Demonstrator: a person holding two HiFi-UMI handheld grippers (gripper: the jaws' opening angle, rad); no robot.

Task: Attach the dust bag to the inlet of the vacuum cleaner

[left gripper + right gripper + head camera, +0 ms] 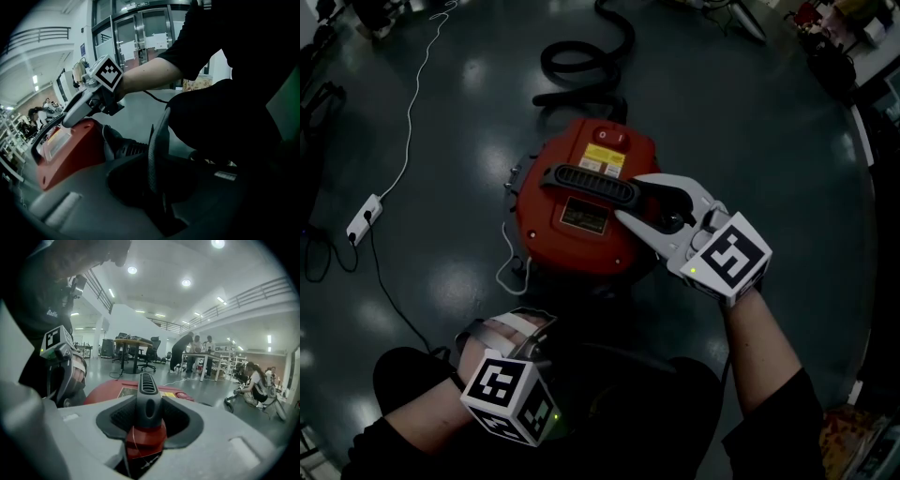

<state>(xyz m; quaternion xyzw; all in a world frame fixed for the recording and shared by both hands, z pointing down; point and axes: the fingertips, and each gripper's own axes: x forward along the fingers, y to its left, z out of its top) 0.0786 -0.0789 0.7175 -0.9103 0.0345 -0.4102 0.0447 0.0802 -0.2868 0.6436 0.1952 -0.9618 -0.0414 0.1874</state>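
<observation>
The red vacuum cleaner (581,220) stands on the dark floor, with a black handle (586,183) across its lid. My right gripper (633,199) is open, and the handle's right end lies between its jaws. In the right gripper view the handle (147,394) runs straight out between the dark pads (124,416). My left gripper (502,330) stays low by the person's lap, just in front of the vacuum. It is shut on a thin, dark, textured edge (157,150), which looks like the dust bag. The rest of the bag is lost in the dark.
A black hose (581,61) coils on the floor behind the vacuum. A white power strip (364,217) and its cable lie at the left, and a white cord (511,267) loops by the vacuum's front left. Tables, chairs and people (197,357) stand far off.
</observation>
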